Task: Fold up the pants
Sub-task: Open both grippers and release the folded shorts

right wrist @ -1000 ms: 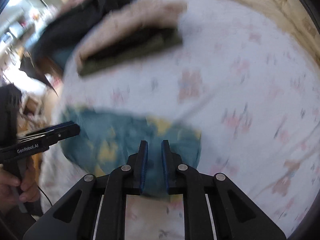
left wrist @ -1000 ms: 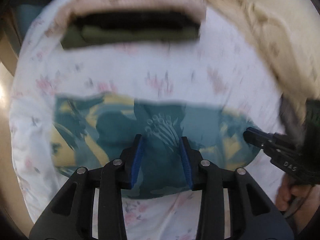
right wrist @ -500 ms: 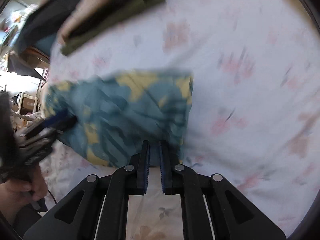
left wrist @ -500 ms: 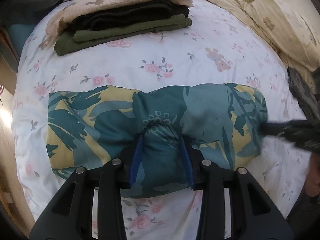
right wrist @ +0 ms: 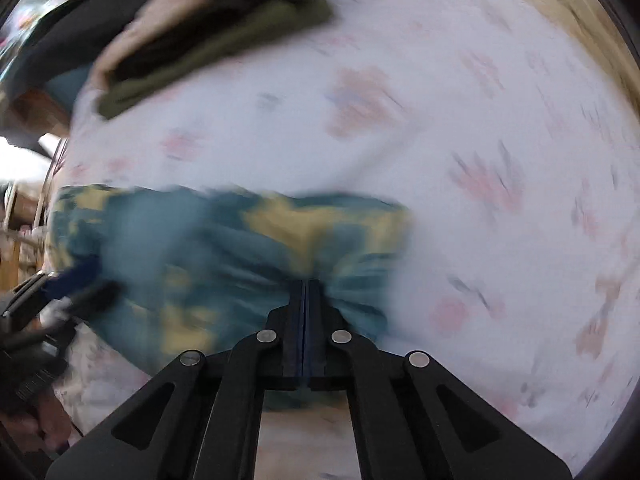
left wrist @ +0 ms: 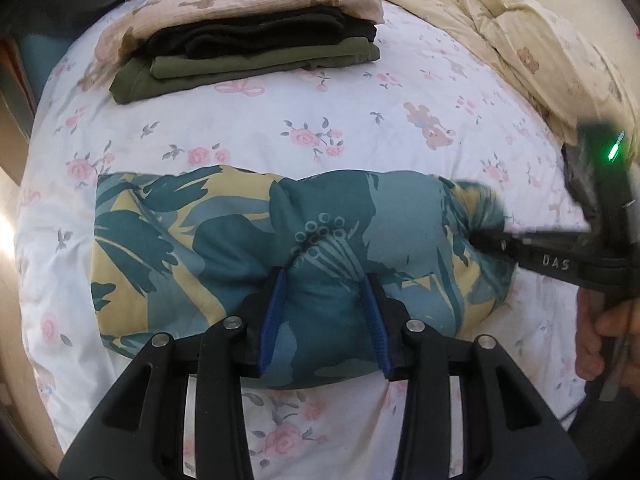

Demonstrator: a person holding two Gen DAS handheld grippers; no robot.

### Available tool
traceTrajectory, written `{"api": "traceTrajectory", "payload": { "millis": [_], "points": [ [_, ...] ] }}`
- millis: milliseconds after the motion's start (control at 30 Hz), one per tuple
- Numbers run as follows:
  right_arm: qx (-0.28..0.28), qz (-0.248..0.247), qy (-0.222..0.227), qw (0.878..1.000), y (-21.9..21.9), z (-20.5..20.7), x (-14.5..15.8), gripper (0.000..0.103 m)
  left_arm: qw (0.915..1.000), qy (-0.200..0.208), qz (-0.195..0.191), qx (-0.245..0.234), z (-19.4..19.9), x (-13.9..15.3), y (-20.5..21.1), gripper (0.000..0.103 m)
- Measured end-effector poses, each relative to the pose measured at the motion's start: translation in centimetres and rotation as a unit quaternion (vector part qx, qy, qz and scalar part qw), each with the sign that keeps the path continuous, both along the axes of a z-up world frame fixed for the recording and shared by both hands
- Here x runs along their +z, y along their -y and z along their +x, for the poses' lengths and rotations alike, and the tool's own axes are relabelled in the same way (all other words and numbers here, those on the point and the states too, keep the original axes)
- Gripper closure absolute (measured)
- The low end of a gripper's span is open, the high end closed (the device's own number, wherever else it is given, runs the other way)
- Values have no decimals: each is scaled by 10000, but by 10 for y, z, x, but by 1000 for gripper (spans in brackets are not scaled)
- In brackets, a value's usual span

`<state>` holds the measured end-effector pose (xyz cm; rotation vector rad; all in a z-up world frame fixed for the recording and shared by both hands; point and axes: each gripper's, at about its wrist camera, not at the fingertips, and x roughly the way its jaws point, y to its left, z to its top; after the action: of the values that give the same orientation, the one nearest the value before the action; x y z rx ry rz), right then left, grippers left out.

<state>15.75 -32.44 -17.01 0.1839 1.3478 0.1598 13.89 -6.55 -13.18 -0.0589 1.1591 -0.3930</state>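
Fingers of the left gripper [left wrist: 324, 312] stand partly apart, with a bulge of the teal-and-yellow leaf-print pants [left wrist: 224, 252] bunched between their blue pads, which press into the cloth at its near edge. Fingers of the right gripper [right wrist: 305, 320] are pressed together, pinching a gathered tuck of the same pants near their right end. Beyond both sets of fingers the folded pants stretch sideways across the flowered bed [left wrist: 360, 140]; farther off lies a stack of folded clothes [left wrist: 248, 56].

Black two-finger grippers with blue pads

The left gripper [left wrist: 325, 312] and right gripper [right wrist: 305, 320] had silver rivets; the right one bore white "DAS" lettering and a green light.
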Motion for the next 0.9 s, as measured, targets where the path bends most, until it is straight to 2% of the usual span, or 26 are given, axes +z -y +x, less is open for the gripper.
{"api": "traceTrajectory", "payload": {
  "millis": [33,100,167,200,267,300,333,367,400,500,533,633,700,733,833,900],
  "points": [
    [-60,302,-143,9994,13,-4,-4,103,10000,6,-1,4,0,0,0,67],
    [-27,359,-147,9992,18,-5,4,103,9999,43,97,6,-1,4,2,67],
    [48,584,1,9983,24,-6,26,102,10000,-59,64,25,0,10,2,65],
    [44,751,86,9971,29,-6,35,100,9997,-227,-69,60,2,16,-2,60],
    [-62,1066,246,9940,45,-6,53,93,9991,-319,-206,190,5,25,-13,41],
    [-94,1158,285,9928,52,-5,58,90,9986,-291,-206,378,6,32,-24,28],
    [-143,1280,342,9911,61,-3,62,73,9975,-248,-242,617,8,37,-38,18],
    [-227,1373,370,9896,69,-1,63,43,9965,-238,-270,760,10,38,-47,15],
    [-331,1429,368,9885,73,1,63,36,9942,-260,-292,1000,14,38,-61,13],
    [-763,2133,110,9739,97,9,42,34,9831,-548,-663,1613,28,27,-99,12],
    [-856,2220,12,9713,97,10,34,34,9778,-709,-815,1795,33,18,-111,12],
    [-1002,2692,-396,9570,87,22,-2,34,9681,-1124,-1152,1918,48,-3,-125,12],
    [-929,2819,-479,9537,81,24,-15,34,9699,-996,-1205,1870,52,-4,-126,12],
    [-864,2864,-522,9528,77,24,-20,34,9743,-998,-1116,1683,56,-7,-121,12],
    [-708,2869,-523,9539,72,25,-27,34,9774,-1384,-1083,1178,64,-28,-106,12],
    [-731,3042,-528,9483,75,25,-29,34,9833,-1289,-918,900,65,-31,-98,11]
  ]
}}
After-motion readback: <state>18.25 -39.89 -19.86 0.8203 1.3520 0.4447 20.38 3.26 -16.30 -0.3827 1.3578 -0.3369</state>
